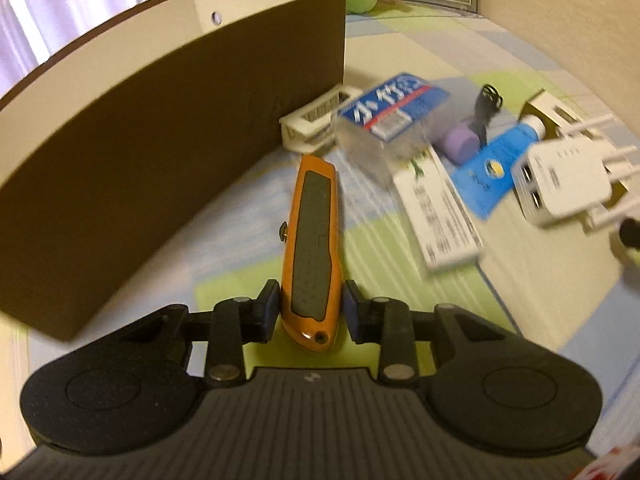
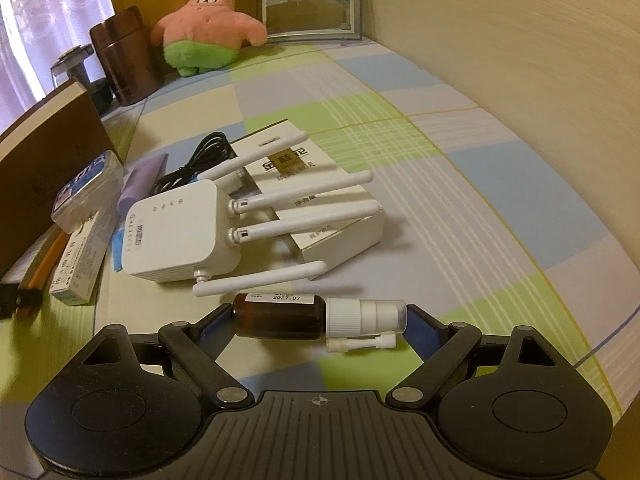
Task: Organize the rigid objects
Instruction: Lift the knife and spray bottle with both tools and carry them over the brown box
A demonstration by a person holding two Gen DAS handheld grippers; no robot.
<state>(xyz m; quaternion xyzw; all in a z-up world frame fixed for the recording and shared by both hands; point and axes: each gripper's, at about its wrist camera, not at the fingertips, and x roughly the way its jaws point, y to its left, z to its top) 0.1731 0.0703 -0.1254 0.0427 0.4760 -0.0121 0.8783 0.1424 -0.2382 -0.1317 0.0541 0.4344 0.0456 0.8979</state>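
Standing at the far left, the brown box was seen with its wall close beside the orange utility knife, leaving little room on that side. The knife's long axis was pointed away from the left gripper, whose blue pads were narrowed against its rear end. Right of the knife, a white router was seen. An amber spray bottle was lain crosswise, clamped end to end by the right gripper.

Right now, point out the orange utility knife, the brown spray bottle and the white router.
orange utility knife [image 1: 312, 240], left wrist view, on its grey grip panel.
brown spray bottle [image 2: 280, 320], right wrist view, on its amber body.
white router [image 2: 176, 232], right wrist view, on its casing.
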